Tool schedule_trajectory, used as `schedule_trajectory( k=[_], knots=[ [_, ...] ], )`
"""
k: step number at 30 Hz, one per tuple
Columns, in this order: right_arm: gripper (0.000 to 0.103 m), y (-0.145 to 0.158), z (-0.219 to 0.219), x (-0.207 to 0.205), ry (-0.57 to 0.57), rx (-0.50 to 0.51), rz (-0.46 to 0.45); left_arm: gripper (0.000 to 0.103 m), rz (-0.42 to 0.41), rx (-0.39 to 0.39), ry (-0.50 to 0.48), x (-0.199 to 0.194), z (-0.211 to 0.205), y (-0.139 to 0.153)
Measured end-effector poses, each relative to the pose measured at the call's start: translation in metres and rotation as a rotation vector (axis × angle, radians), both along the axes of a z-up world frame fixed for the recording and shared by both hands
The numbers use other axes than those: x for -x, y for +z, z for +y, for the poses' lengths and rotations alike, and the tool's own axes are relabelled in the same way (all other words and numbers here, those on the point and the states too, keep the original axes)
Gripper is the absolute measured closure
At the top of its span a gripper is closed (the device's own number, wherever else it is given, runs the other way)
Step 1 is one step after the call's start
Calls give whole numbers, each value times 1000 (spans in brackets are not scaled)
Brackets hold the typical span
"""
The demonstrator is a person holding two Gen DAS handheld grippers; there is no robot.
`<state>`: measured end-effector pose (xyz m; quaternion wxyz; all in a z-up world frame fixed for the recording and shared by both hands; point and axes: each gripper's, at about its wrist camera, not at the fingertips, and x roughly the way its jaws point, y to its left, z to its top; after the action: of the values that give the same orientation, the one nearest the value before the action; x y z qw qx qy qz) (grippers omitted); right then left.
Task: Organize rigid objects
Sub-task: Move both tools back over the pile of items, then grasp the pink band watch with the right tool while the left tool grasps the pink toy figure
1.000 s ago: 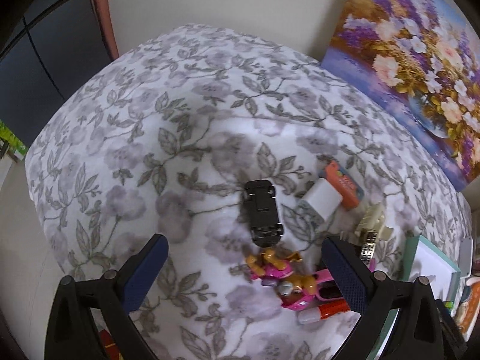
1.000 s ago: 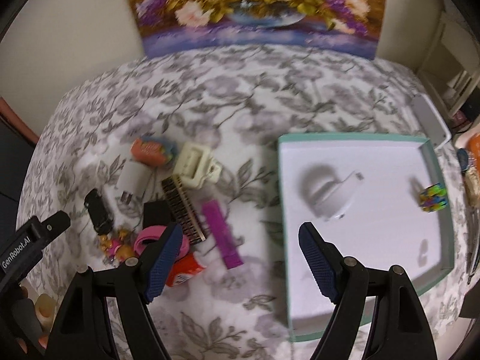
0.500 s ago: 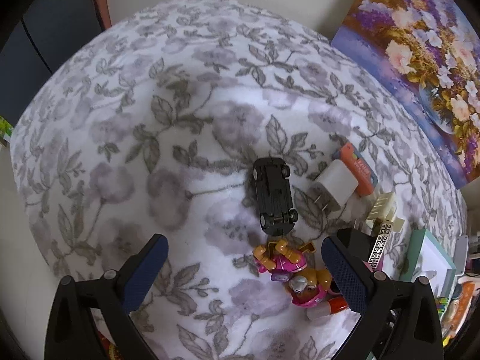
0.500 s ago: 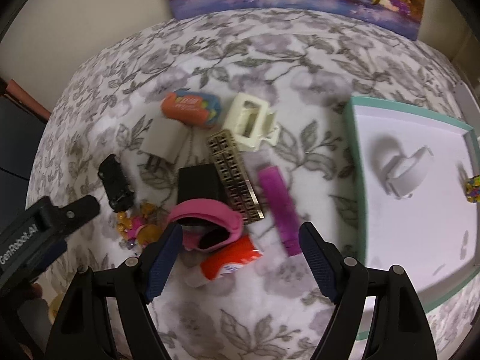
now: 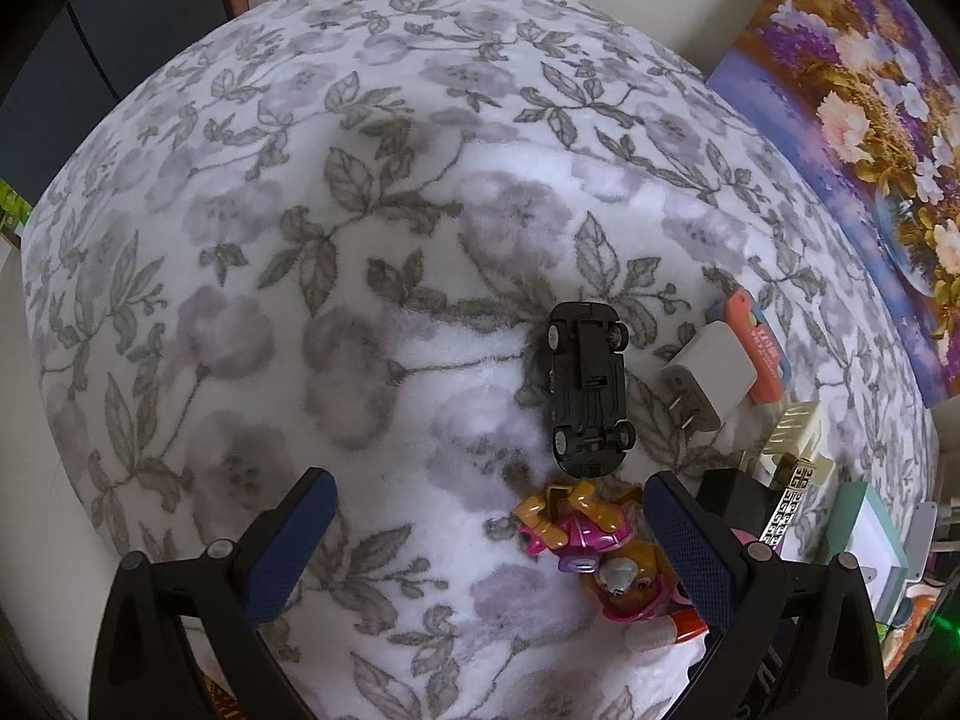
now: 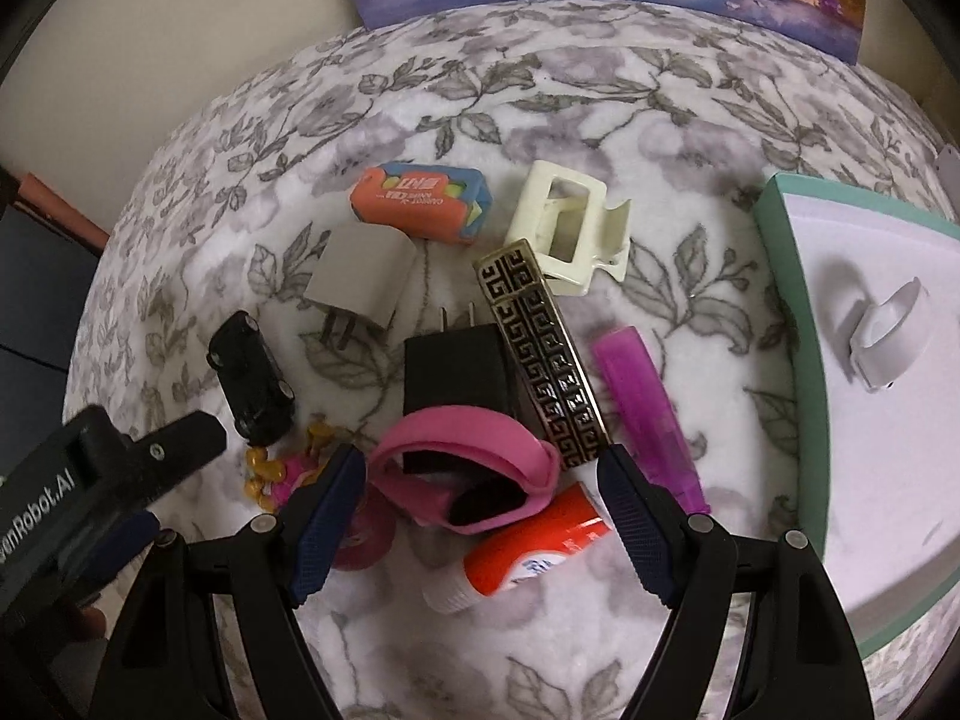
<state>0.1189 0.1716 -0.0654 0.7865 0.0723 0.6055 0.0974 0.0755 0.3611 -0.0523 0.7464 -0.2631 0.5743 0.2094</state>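
A: How far along was the sorting?

B: Barely begun, I'd judge. The tray at the right held only a white clip-like piece; the rest of it was out of frame.

A: And the pile?

B: All on the cloth beside the tray: eraser, white charger, black charger, claw clip, patterned bar, purple lighter, pink band, glue tube, toy car on its roof, and a figure just past it.

A: The grippers?

B: Both were spread wide and empty. The right gripper hung over the pink band and glue tube, its fingers either side of them. The left gripper was low over the cloth, the figure against its right finger, the car just ahead.

A: So what was left?

B: Nearly everything: about ten pieces to lift into the tray.
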Motion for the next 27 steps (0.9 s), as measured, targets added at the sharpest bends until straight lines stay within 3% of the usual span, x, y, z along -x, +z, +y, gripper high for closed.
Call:
schedule_trajectory(
  k=[13,19,27],
  knots=[
    [23,-5,10,0,-42,66,-45,0,9,7,14,1,4,-3],
    [37,-3,7,4,-31,41,-27,0,9,21,-2,0,-1,-4],
    [38,3,-6,8,-36,19,-6,0,15,64,-23,-2,-10,-9]
  ],
)
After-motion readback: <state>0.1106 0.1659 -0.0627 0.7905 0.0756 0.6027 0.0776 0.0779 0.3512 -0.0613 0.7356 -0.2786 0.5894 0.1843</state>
